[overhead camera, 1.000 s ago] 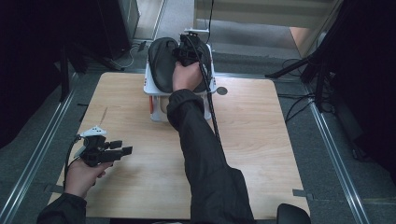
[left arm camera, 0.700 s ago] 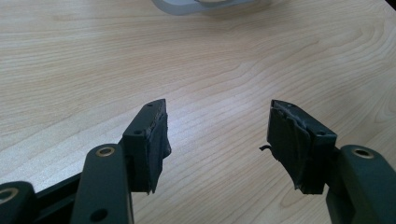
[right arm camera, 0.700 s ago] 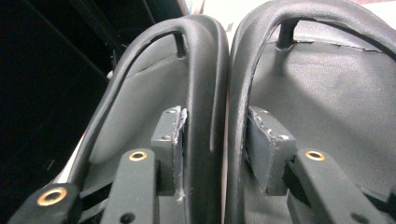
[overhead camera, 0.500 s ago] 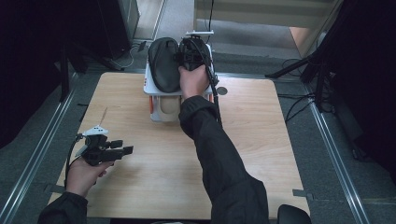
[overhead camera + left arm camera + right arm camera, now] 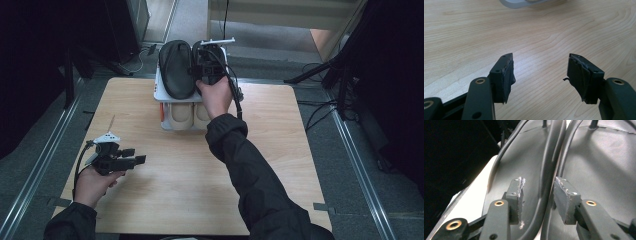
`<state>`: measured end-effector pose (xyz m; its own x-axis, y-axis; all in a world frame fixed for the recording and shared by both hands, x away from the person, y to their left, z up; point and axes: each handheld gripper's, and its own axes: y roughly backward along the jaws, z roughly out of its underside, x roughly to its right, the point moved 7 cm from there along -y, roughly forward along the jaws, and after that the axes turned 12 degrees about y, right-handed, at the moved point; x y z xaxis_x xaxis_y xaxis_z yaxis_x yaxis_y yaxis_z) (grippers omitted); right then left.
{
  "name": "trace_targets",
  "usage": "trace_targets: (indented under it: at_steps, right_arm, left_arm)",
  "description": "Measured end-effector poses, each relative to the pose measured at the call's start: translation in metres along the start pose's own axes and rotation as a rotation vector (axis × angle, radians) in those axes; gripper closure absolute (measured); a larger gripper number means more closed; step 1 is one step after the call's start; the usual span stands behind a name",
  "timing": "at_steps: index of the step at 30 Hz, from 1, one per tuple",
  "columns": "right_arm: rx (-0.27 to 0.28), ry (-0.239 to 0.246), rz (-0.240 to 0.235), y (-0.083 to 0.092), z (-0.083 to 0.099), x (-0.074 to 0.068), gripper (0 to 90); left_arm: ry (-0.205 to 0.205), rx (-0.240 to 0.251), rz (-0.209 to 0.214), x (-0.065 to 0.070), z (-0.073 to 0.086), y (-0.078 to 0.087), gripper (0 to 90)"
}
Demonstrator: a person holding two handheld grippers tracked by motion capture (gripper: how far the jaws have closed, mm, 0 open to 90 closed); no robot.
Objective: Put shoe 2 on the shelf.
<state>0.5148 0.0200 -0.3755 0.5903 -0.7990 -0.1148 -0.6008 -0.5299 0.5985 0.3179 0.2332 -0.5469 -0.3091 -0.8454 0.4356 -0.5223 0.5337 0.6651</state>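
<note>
Right tool at the shoes on the rack; left tool idle over the counter.

High view: your right tool (image 5: 209,64) reaches over the white shoe rack (image 5: 161,95) at the counter's (image 5: 280,150) far edge, above two black shoes lying sole-up; the left shoe (image 5: 176,67) shows plainly. A tug could shift the light rack. Left gripper view: your left tool (image 5: 540,72) hangs wide apart above bare wood, holding nothing, too far off to steady anything. Right gripper view: the right tool's jaws stand narrowly parted, astride the two adjoining sole rims (image 5: 554,170). Closing here could pinch both shoes together, or slip off the smooth rubber.
</note>
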Motion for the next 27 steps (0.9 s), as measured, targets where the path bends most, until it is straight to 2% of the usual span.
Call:
trace_targets:
  at_steps: [2, 5, 9, 16, 19, 22, 23, 26, 27]
  right_arm:
    - [-0.002, 0.004, -0.01, 0.002, 0.002, -0.002, 63.0]
    - [-0.003, 0.048, -0.035, 0.011, 0.008, -0.008, 64.1]
    - [0.0, 0.075, -0.064, 0.021, 0.014, -0.013, 65.0]
    - [0.004, 0.092, -0.091, 0.035, 0.028, -0.017, 64.9]
    - [0.011, 0.102, -0.106, 0.043, 0.037, -0.018, 64.8]
    - [0.011, 0.119, -0.118, 0.048, 0.048, -0.02, 64.9]
    - [0.007, 0.134, -0.123, 0.05, 0.057, -0.021, 64.8]
    - [0.002, 0.14, -0.131, 0.052, 0.066, -0.023, 64.7]
    - [0.007, 0.145, -0.141, 0.054, 0.075, -0.023, 64.7]
  left_arm:
    - [-0.004, 0.001, 0.0, 0.0, -0.001, -0.001, 38.6]
    - [-0.01, -0.001, 0.0, 0.002, -0.002, -0.003, 38.6]
    - [-0.016, -0.004, 0.004, 0.004, -0.006, -0.007, 38.7]
    - [-0.037, -0.021, 0.015, 0.012, -0.012, -0.017, 38.8]
    - [-0.034, -0.01, 0.026, 0.014, -0.014, -0.02, 38.9]
    - [-0.05, -0.028, 0.029, 0.017, -0.017, -0.023, 38.9]
    - [-0.051, -0.03, 0.03, 0.018, -0.018, -0.025, 38.8]
    - [-0.061, -0.043, 0.037, 0.02, -0.018, -0.028, 38.7]
    - [-0.055, -0.038, 0.042, 0.021, -0.02, -0.029, 38.6]
